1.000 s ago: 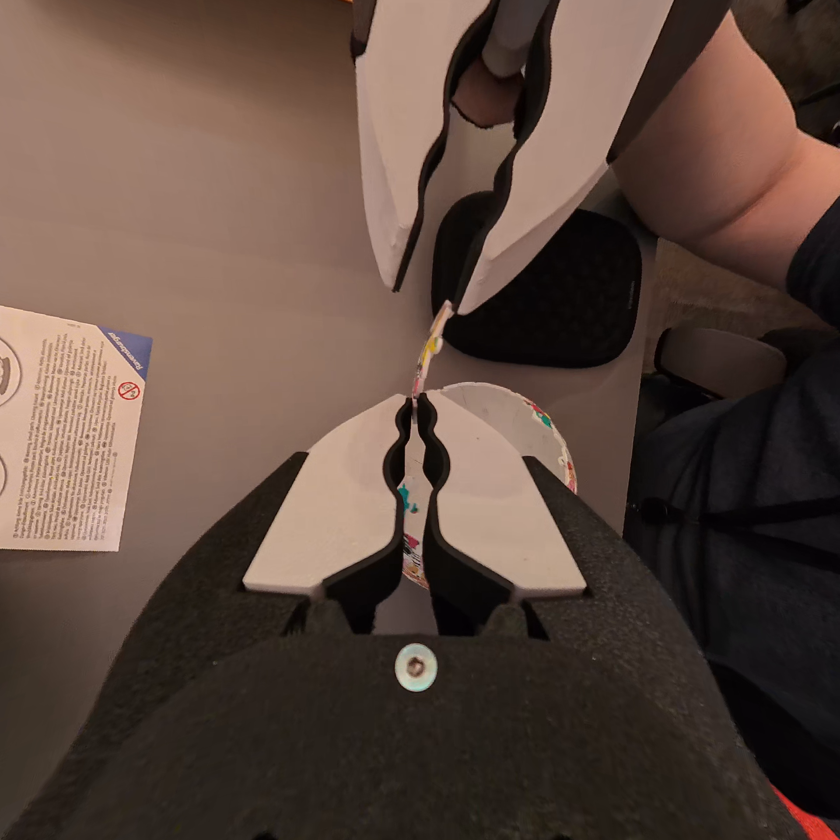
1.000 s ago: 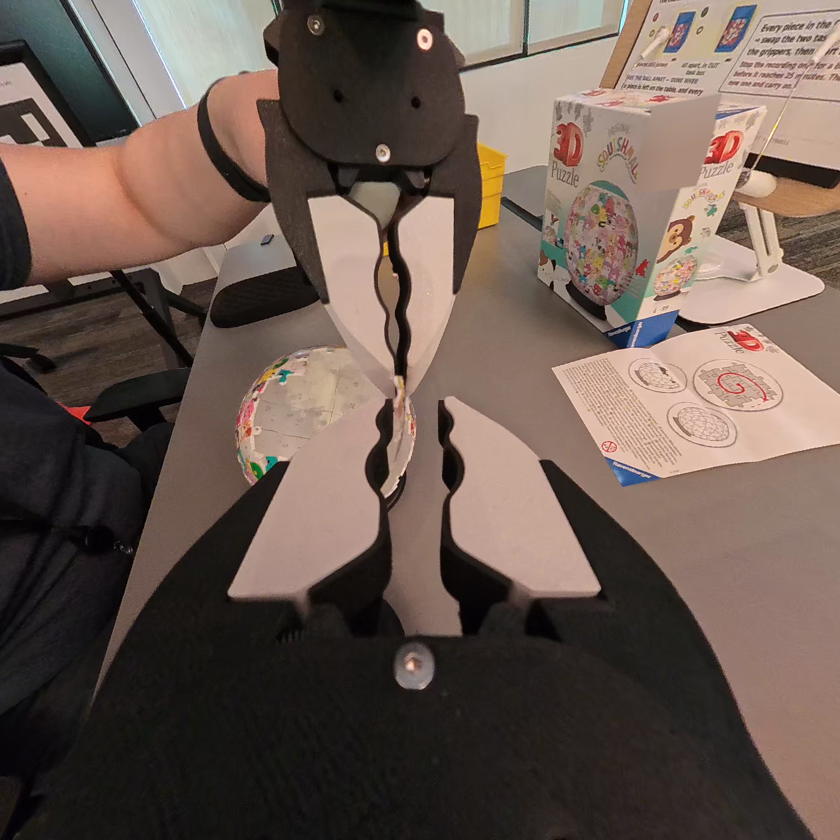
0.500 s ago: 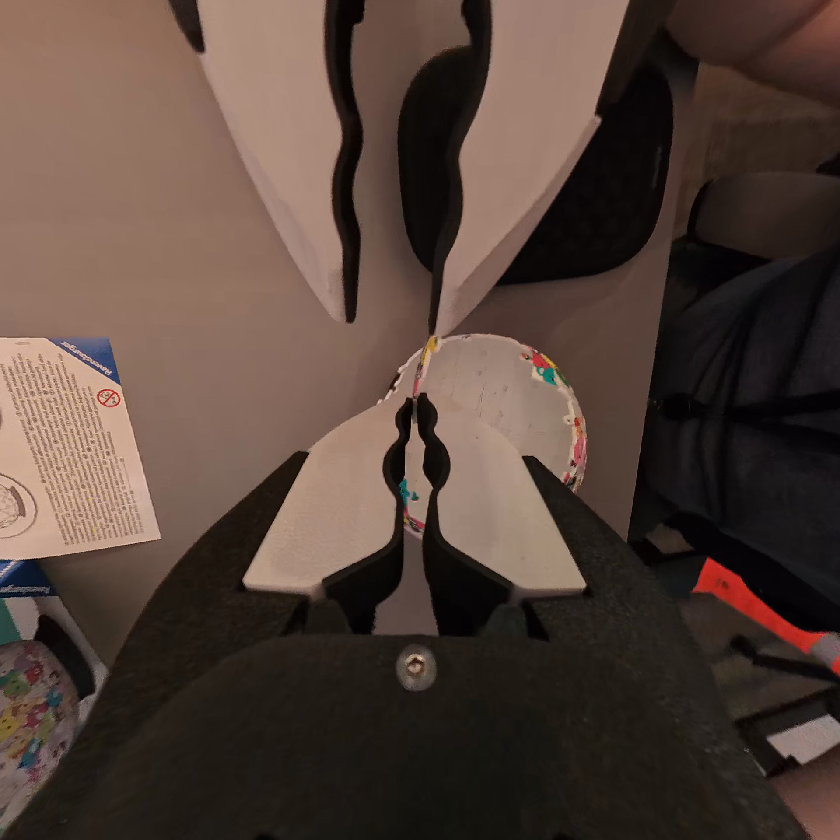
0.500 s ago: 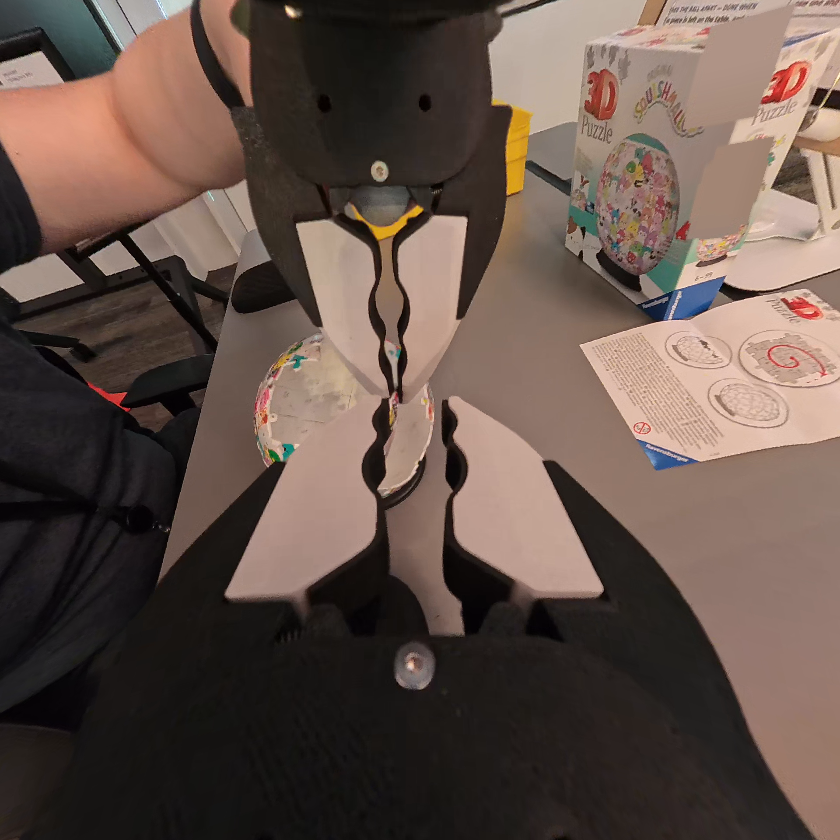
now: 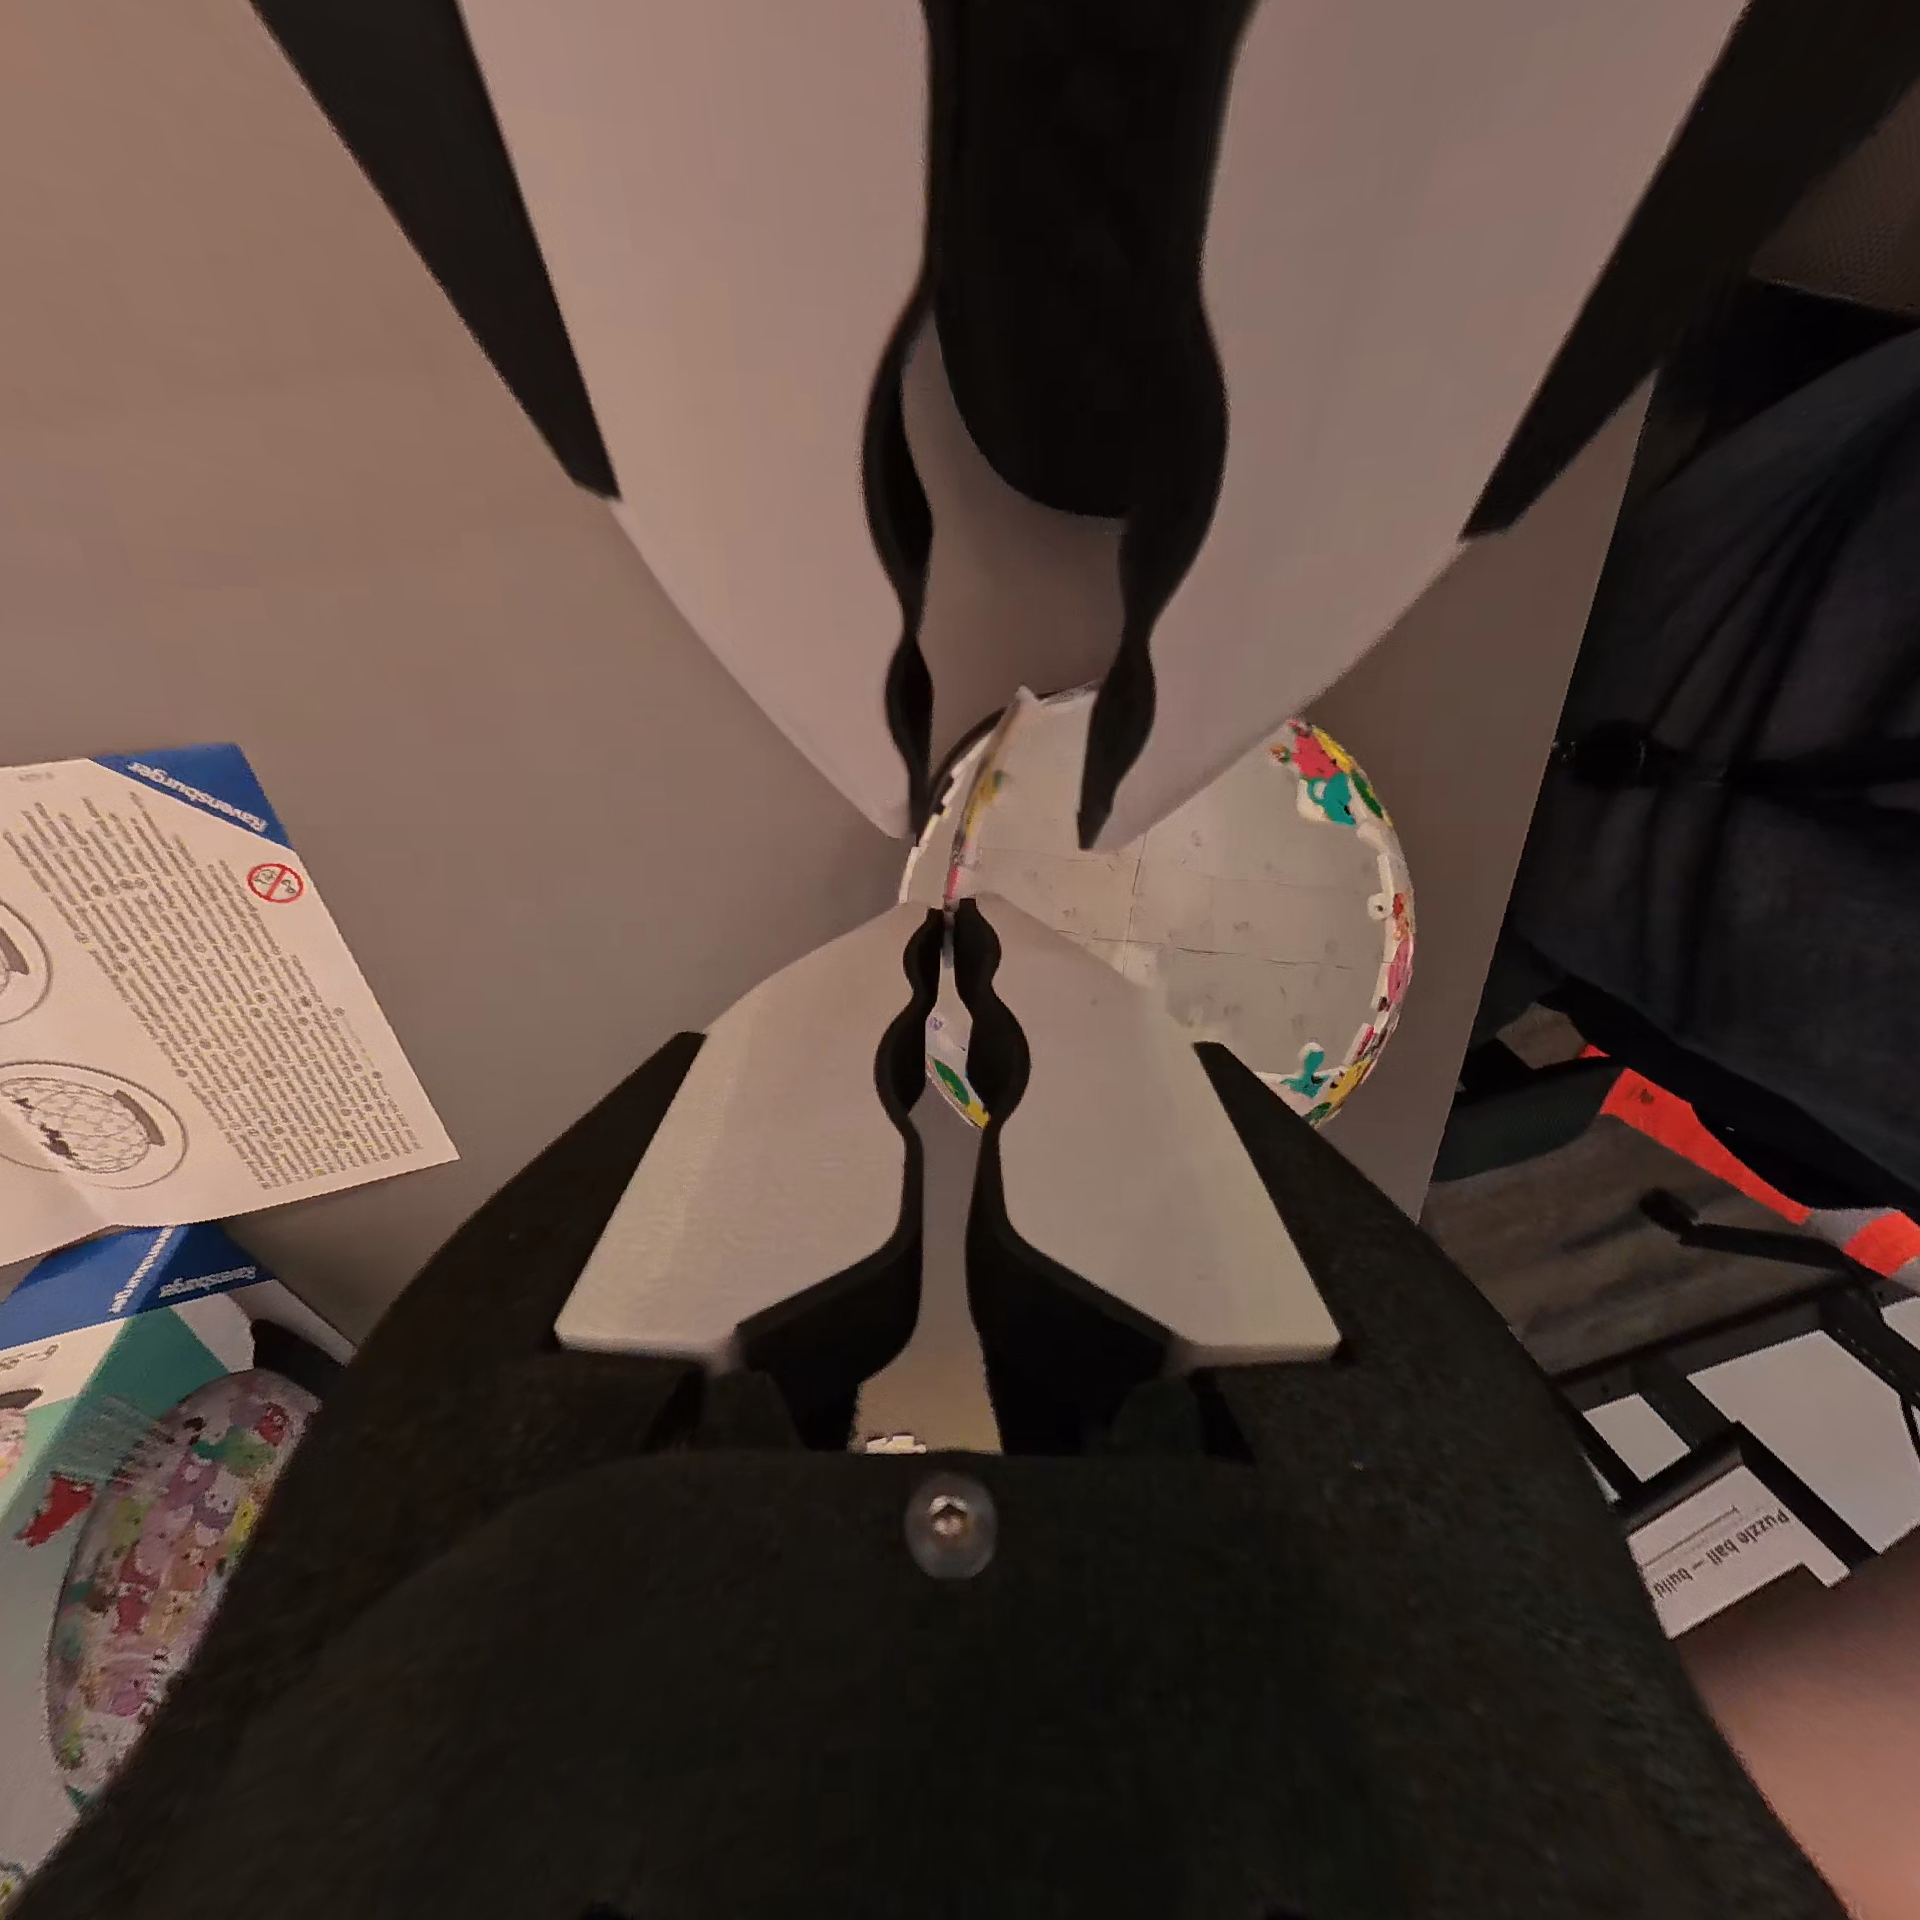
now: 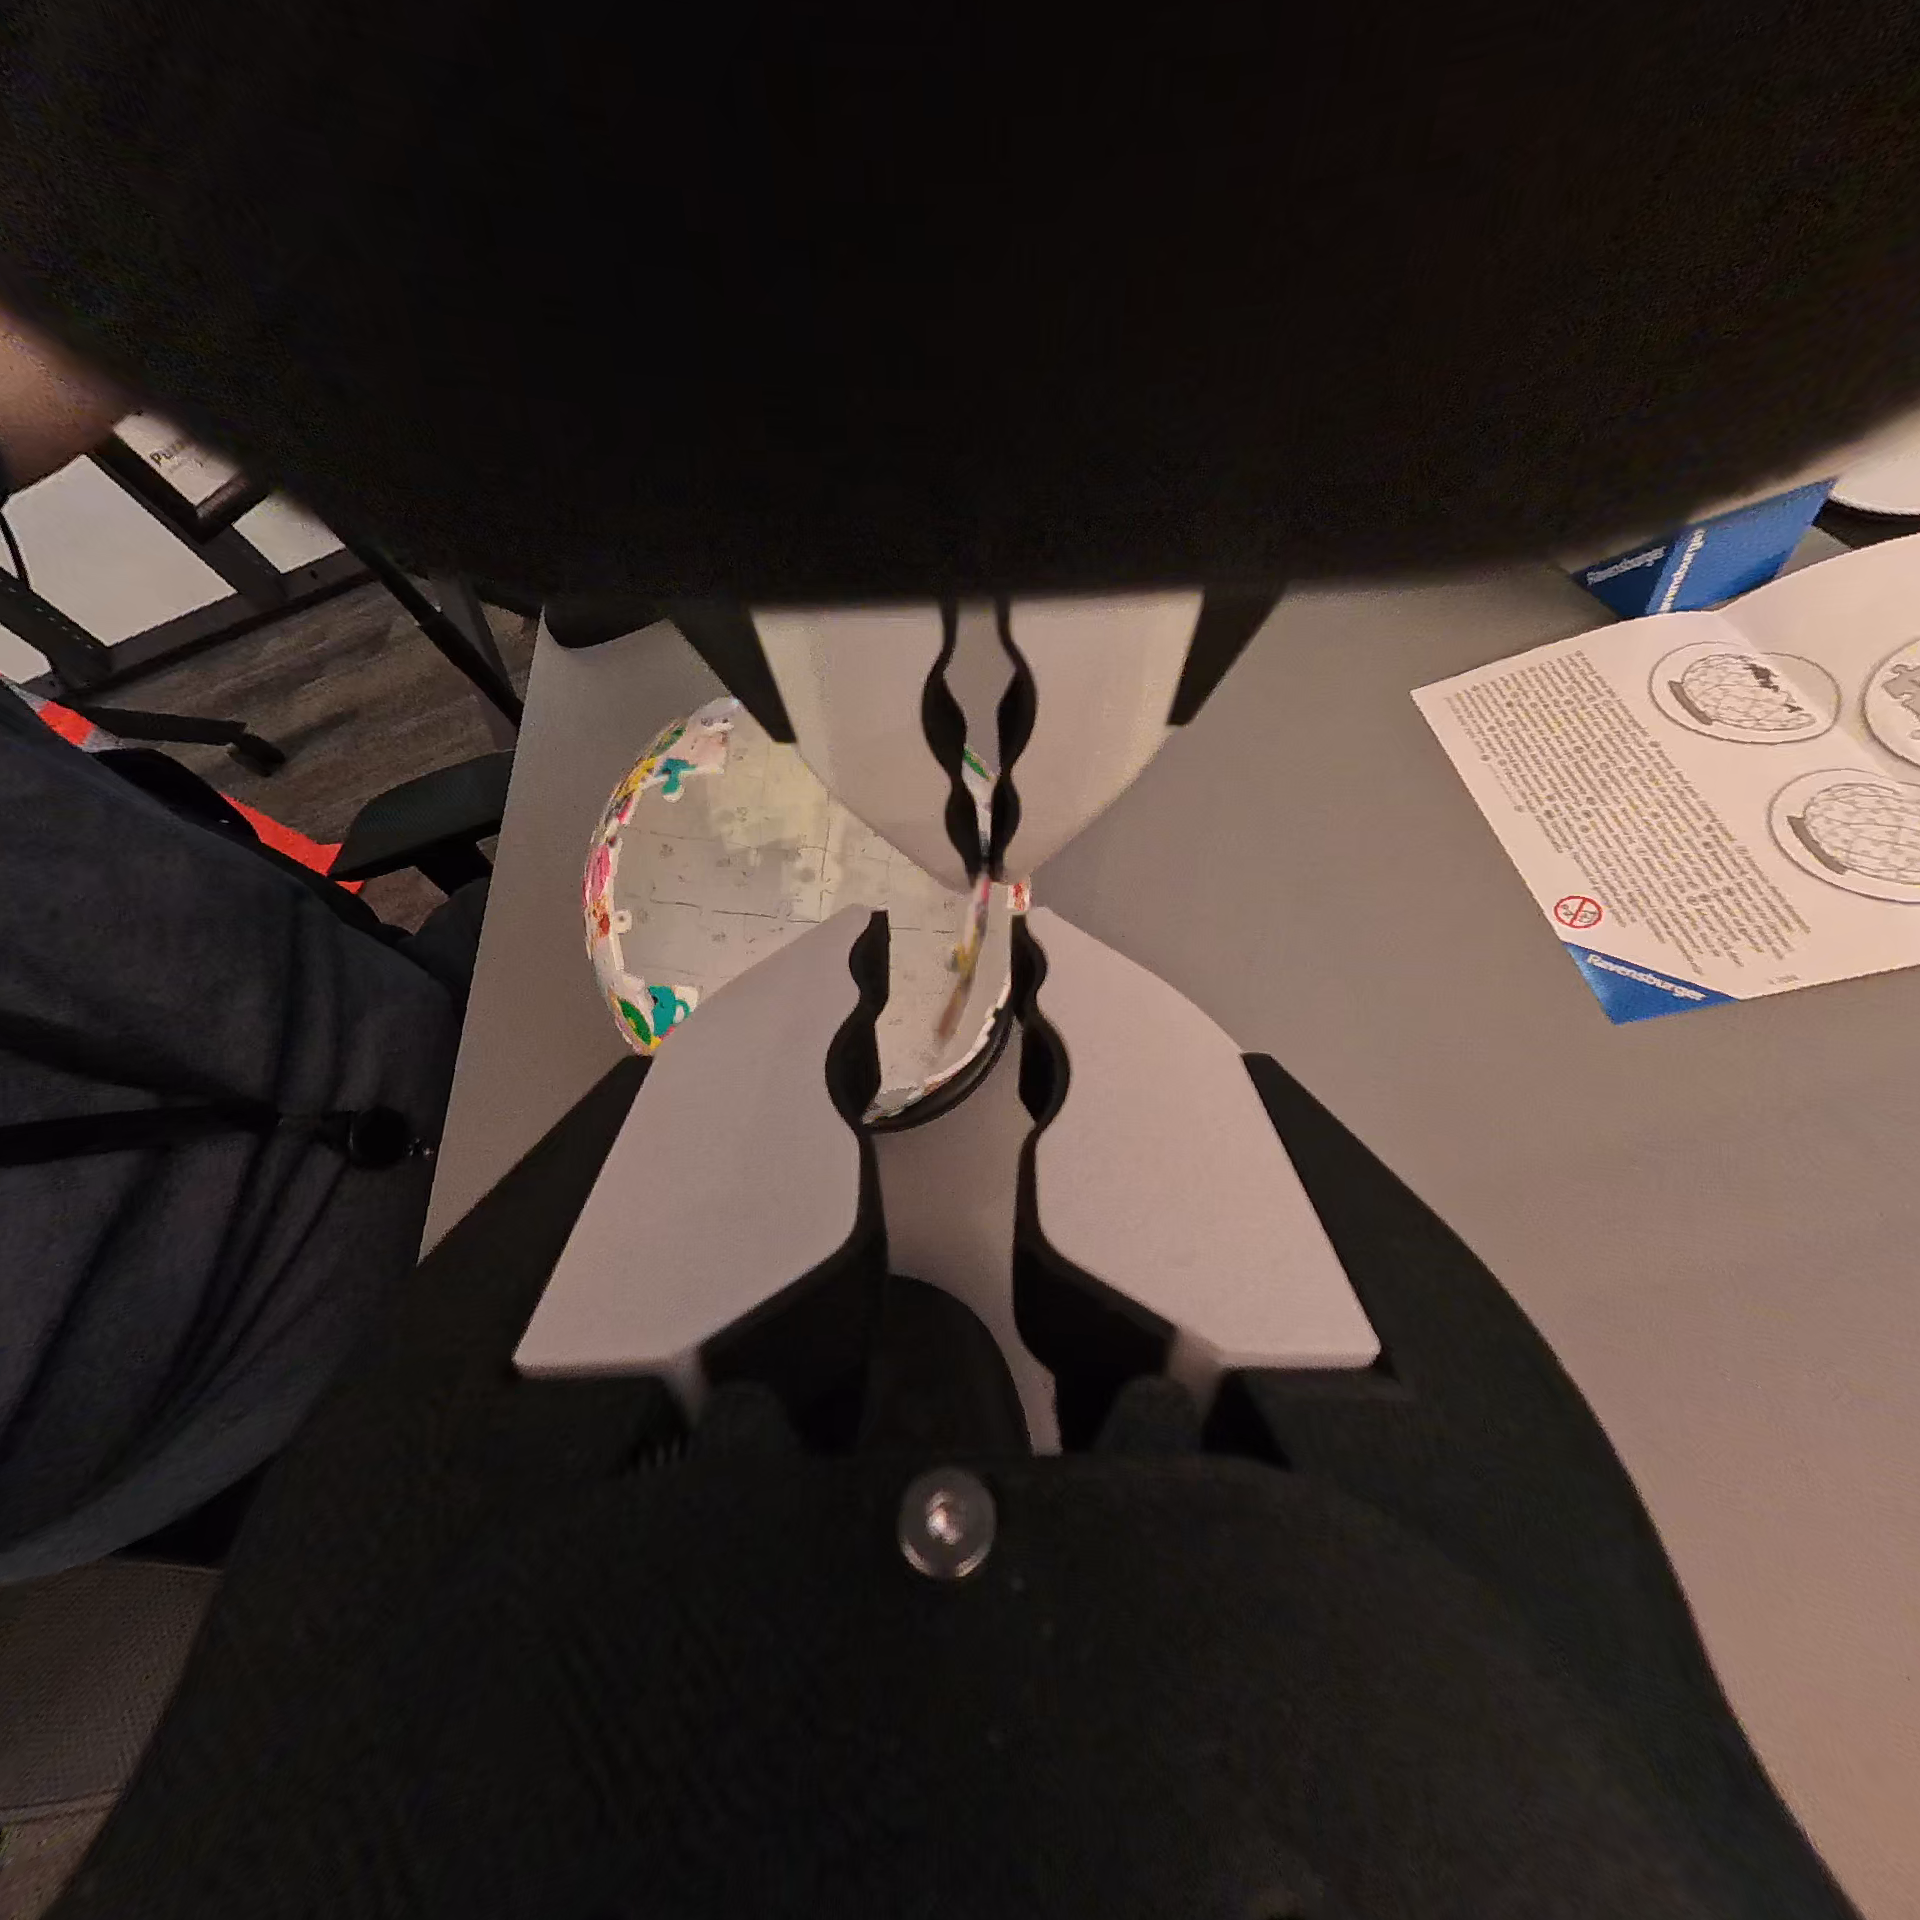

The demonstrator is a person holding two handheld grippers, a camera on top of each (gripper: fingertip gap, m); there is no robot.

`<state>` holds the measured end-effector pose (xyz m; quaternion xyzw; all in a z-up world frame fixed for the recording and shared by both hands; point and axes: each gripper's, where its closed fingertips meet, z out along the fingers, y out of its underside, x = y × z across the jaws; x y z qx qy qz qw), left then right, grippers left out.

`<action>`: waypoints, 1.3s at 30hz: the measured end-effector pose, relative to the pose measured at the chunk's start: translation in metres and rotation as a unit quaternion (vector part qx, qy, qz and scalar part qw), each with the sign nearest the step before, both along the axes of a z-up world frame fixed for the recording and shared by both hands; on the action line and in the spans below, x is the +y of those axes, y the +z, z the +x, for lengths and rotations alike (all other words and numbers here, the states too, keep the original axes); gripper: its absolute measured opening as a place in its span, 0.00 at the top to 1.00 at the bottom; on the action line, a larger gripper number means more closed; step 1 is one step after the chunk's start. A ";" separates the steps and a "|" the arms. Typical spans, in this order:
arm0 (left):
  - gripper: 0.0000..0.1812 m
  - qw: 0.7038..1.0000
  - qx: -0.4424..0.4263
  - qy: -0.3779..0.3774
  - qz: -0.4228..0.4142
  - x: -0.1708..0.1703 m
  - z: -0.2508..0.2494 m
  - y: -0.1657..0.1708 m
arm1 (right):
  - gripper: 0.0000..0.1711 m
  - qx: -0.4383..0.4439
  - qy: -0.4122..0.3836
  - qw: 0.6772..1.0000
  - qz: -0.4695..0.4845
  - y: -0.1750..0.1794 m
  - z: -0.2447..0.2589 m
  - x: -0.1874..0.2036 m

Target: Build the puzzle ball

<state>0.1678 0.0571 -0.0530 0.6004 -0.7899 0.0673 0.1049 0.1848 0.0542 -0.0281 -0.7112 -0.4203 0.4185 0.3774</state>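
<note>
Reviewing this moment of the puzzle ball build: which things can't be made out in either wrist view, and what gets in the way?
- Left wrist view: the near side of the half-built ball lies behind the left gripper and its fingers.
- Right wrist view: the upper part is filled by the left gripper's dark body; the room behind is hidden.
- Puzzle piece: seen edge-on and blurred; its picture is unreadable.
- Box: cut off by the left edge.
</note>
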 end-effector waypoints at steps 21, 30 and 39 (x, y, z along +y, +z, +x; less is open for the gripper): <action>0.99 1.000 -0.003 -0.004 -0.001 0.006 -0.003 0.000 | 0.92 -0.005 -0.018 0.999 -0.036 -0.010 -0.001 0.007; 0.99 0.999 0.011 -0.024 0.025 0.008 -0.009 -0.003 | 0.88 0.037 -0.032 0.996 -0.077 -0.005 -0.001 0.012; 0.99 0.998 0.023 -0.032 0.040 0.009 -0.008 -0.003 | 0.91 -0.004 -0.059 0.994 -0.097 -0.015 0.002 0.007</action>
